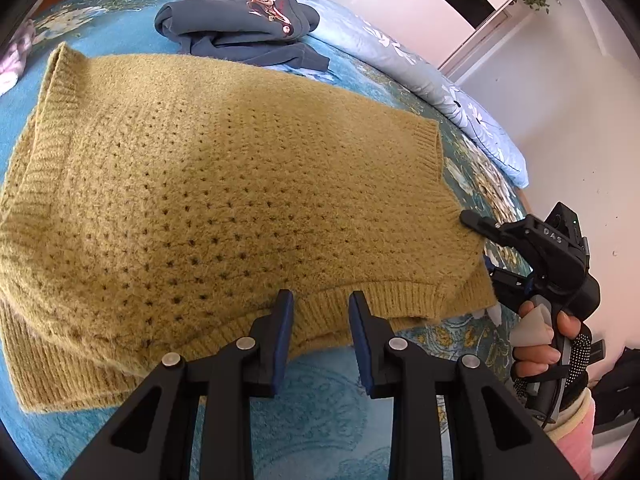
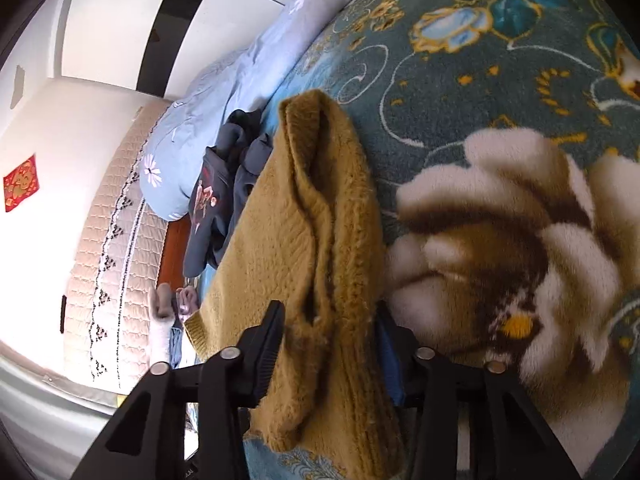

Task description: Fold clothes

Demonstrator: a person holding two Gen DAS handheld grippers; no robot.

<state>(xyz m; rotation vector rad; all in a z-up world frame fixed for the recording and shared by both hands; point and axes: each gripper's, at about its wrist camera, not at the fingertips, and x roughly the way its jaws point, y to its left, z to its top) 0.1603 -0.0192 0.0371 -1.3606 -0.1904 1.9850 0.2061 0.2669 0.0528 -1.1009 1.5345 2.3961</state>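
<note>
A mustard-yellow knit sweater (image 1: 224, 184) lies spread on a blue floral blanket (image 1: 320, 400), partly folded over itself. My left gripper (image 1: 320, 312) is open, its blue-padded fingers just above the sweater's ribbed near edge, holding nothing. My right gripper (image 1: 480, 248) is at the sweater's right corner, one finger above and one below the fabric. In the right wrist view the sweater (image 2: 320, 264) runs thick between the two fingers of the right gripper (image 2: 332, 336), which are closed on it.
A crumpled dark blue sweatshirt (image 1: 240, 20) lies beyond the sweater. A light blue floral quilt (image 1: 420, 60) runs along the bed's far side. A quilted headboard (image 2: 116, 240) and white wall stand behind. Pink-white clothing (image 1: 12, 60) sits at the far left.
</note>
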